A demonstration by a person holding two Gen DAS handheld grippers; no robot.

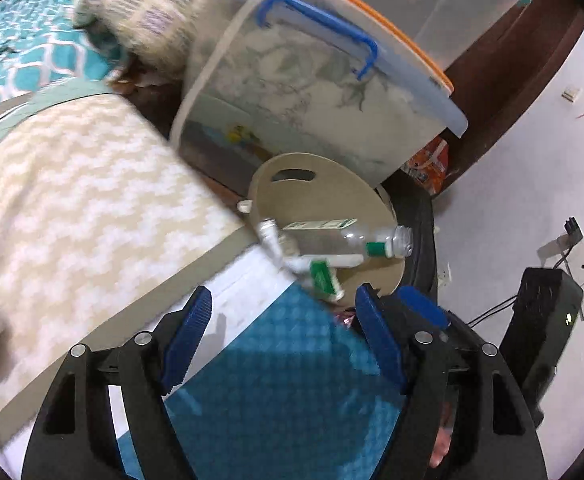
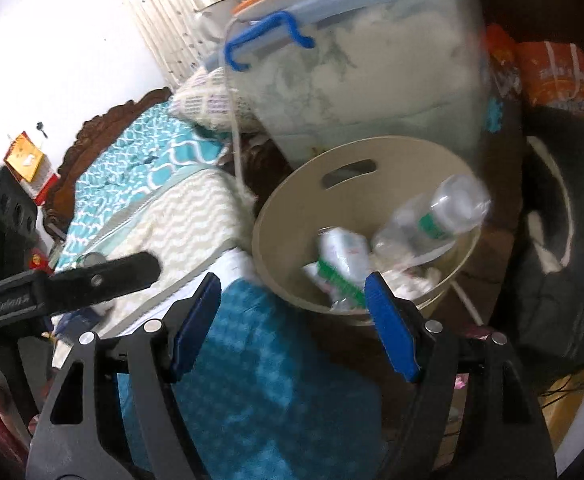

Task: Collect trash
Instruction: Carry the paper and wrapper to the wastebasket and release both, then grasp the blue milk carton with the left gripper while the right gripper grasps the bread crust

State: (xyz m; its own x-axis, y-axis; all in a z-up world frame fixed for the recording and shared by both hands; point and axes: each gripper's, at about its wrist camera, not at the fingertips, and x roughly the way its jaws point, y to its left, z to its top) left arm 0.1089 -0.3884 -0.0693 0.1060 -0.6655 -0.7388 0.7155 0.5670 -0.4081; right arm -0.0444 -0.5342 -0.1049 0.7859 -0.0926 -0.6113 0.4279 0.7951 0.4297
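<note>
Both sets of tongs spread wide, gripping nothing: left gripper (image 1: 281,312) and right gripper (image 2: 294,300) just short of the beige bin (image 2: 356,152). Clear plastic bottle (image 2: 432,216) blurred at the bin's mouth, over a crumpled white-and-green carton (image 2: 342,256) inside. Lidded storage tub (image 2: 356,64) right behind the bin.

Clear bottle (image 2: 432,216) blurred above beige bin (image 2: 287,208)

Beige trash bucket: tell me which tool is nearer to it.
Right, seemingly. The right tool has one fingertip by the beige trash bucket's rim; the left tool sits back over the blue cloth.
</note>
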